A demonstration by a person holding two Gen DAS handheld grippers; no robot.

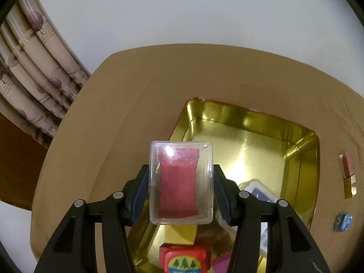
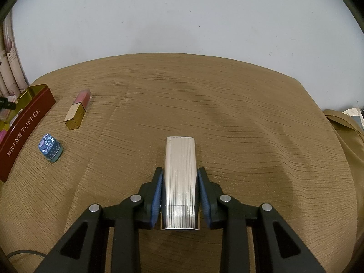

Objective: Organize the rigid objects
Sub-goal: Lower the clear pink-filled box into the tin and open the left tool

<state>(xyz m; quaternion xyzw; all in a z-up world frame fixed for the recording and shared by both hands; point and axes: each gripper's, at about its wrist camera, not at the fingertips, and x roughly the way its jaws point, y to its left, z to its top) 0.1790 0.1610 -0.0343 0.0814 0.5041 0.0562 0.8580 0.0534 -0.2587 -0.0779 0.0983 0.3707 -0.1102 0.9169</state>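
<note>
Over the near end of the gold-lined toffee tin [image 1: 302, 150], your left gripper [image 1: 180, 186] clamps a clear plastic case [image 1: 181, 183] with a red packet inside, pads tight on both sides. Step in hand, by my reading: dropping this case into the tin beside the items already there. Next move calls for lowering onto bare tin floor before letting go. Right of the tin, your right gripper [image 2: 179, 196] pinches a ribbed silver case [image 2: 180, 182] above the brown cloth [image 2: 250, 136]; a lipstick [image 2: 77, 109] and small blue tin [image 2: 50, 147] lie just beside the toffee tin, unsorted.
</note>
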